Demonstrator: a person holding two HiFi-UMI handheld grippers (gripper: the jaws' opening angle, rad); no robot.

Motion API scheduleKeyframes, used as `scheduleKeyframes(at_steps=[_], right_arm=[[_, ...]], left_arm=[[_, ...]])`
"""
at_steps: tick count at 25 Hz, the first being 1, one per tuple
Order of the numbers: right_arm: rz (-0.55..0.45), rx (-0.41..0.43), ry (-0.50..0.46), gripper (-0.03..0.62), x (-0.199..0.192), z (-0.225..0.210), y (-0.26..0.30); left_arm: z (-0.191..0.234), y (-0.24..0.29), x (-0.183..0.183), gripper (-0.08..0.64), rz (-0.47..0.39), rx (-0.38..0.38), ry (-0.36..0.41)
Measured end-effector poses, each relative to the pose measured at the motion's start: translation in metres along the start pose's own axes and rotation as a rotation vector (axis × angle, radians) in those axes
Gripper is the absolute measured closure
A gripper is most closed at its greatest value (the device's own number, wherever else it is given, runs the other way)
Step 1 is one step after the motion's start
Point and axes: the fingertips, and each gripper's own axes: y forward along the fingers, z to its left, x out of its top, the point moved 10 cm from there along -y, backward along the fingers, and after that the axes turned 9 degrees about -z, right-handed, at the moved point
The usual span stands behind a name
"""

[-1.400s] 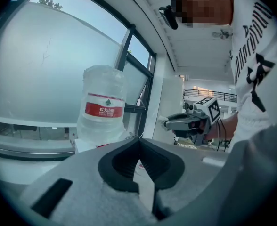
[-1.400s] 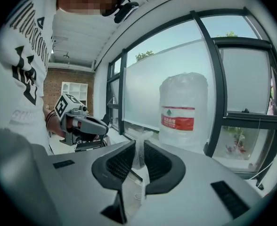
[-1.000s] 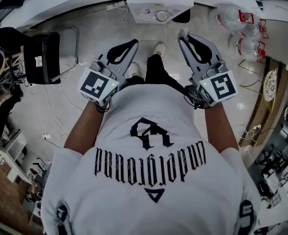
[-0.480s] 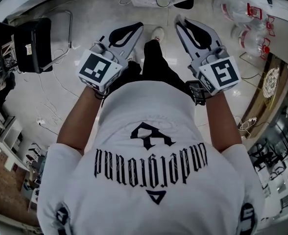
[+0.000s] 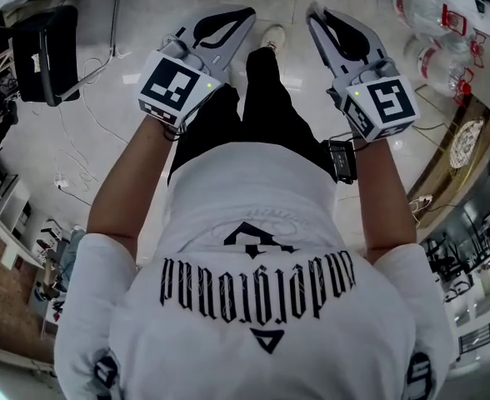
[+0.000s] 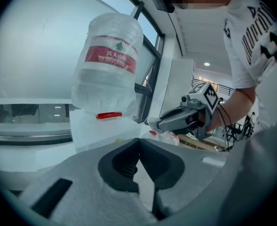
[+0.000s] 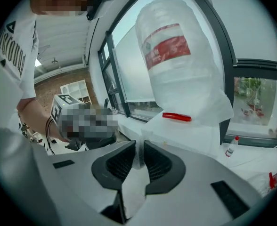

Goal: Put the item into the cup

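No cup and no item to put in it shows in any view. In the head view my left gripper (image 5: pixel 247 12) and right gripper (image 5: pixel 312 12) are held out side by side in front of the person's white T-shirt, above the floor. Both are shut and hold nothing. The left gripper's (image 6: pixel 138 141) jaw tips touch in its own view. Only a thin slit shows between the right gripper's (image 7: pixel 139 146) jaws. Both gripper views face a large upturned water bottle (image 6: pixel 108 65) (image 7: pixel 176 60) on a white dispenser (image 6: pixel 89 131).
A black chair (image 5: pixel 41 52) stands at the left on the pale floor, with cables trailing beside it. Empty water bottles (image 5: pixel 445 32) lie at the upper right. A small red-capped bottle (image 7: pixel 230 147) stands on the window ledge. The person's legs and shoe (image 5: pixel 272 33) are between the grippers.
Both grippers have shifted toward the top of the head view and stayed shut. The white dispenser has nearly slipped off the top edge, and the chair has moved up and left.
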Motion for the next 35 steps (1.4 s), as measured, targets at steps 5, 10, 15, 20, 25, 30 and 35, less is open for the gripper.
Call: scheduleKeyframes(at_steps=[5,10,15,20,25,30,35], right_arm=[[0.029,-0.007,-0.001,0.531,-0.028,-0.011,0.017],[0.068,-0.008,0.014,0.531,-0.058,-0.030,0.033],[0.108,-0.002,0.005,0.531,-0.090,-0.045,0.054],[0.150,-0.020,-0.002,0.531,-0.120,-0.063,0.070],[0.184,-0.023,-0.010,0.531,-0.148,-0.078,0.087],[0.219,-0.040,0.005,0.531,-0.177,-0.091,0.102],[0.241,-0.039,-0.003,0.531,-0.201,-0.103,0.120]], left_arm=[[0.017,0.005,-0.023,0.548,0.008,0.026,-0.051],[0.024,0.025,-0.049,0.548,0.034,0.020,-0.073],[0.034,0.043,-0.073,0.548,0.049,0.011,-0.067],[0.043,0.058,-0.093,0.548,0.067,0.007,-0.075],[0.051,0.069,-0.113,0.548,0.092,0.010,-0.054],[0.057,0.080,-0.135,0.548,0.119,-0.018,-0.043],[0.068,0.093,-0.154,0.548,0.134,-0.029,-0.039]])
